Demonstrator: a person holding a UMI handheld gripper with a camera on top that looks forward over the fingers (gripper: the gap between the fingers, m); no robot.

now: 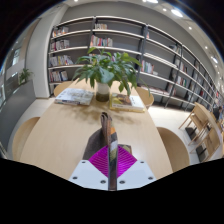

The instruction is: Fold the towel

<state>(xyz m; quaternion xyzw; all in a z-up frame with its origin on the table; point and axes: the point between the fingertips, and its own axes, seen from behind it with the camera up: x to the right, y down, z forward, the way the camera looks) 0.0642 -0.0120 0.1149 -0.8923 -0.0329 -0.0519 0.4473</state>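
My gripper (111, 166) is raised above a light wooden table (60, 135). Its two magenta pads (98, 162) are pressed together on a narrow bunched strip of grey-brown towel (106, 130). The strip stands on edge between the fingers and reaches a short way ahead of them. The rest of the towel is hidden below the gripper.
A potted green plant (106, 70) stands at the table's far side, with stacked books (74, 96) left of it and more books (129, 100) to its right. Tall bookshelves (150, 55) line the back wall. Wooden chairs (196, 130) stand to the right.
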